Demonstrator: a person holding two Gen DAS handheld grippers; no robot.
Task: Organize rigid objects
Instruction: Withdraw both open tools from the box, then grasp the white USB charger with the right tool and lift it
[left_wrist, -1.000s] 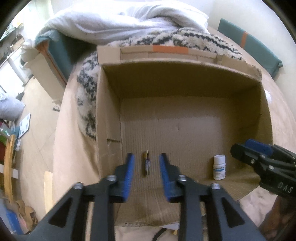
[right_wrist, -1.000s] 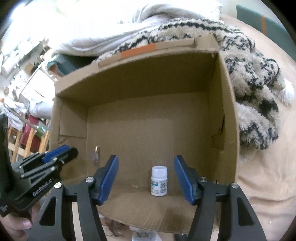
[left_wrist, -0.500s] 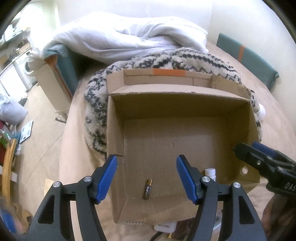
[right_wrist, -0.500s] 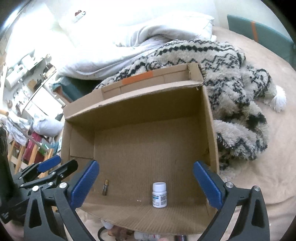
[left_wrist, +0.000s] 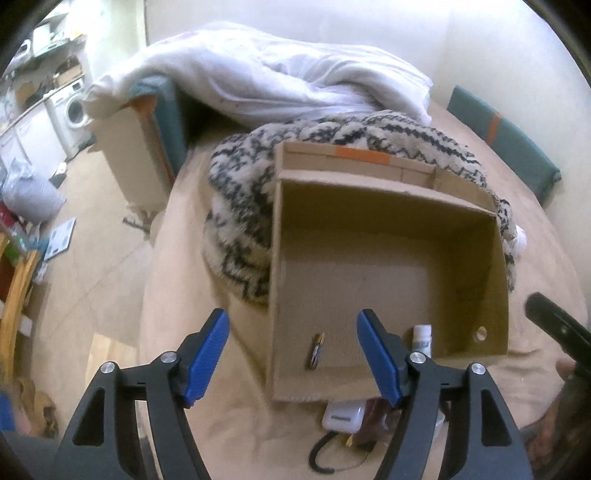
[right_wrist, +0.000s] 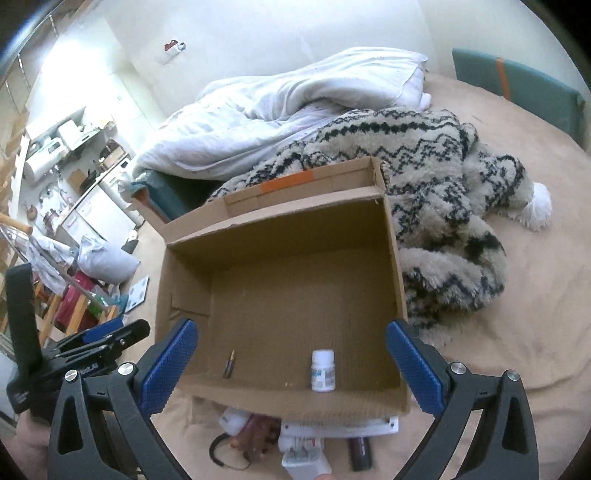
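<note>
An open cardboard box (left_wrist: 495, 280) (right_wrist: 395, 266) sits on the tan bed. Inside it near the front wall lie a small battery (left_wrist: 314, 350) (right_wrist: 228, 364) and a white pill bottle (left_wrist: 422, 339) (right_wrist: 323, 371), which stands upright. My left gripper (left_wrist: 295, 360) is open and empty, held above the box's front left corner. My right gripper (right_wrist: 291, 365) is wide open and empty, above the box's front edge. In front of the box lie several loose items: a white charger (left_wrist: 341, 417) (right_wrist: 303, 456), a black cable (right_wrist: 221, 452) and a dark cylinder (right_wrist: 360, 452).
A patterned fluffy blanket (right_wrist: 443, 177) lies behind and right of the box, a white duvet (left_wrist: 277, 74) behind that. A teal cushion (right_wrist: 517, 92) stands at the far right. The bed's left edge drops to the floor (left_wrist: 92, 240), where clutter lies.
Both grippers opened wider and pulled up and back from the box. The battery and the pill bottle stay on the box floor. Loose items in front of the box have come into view.
</note>
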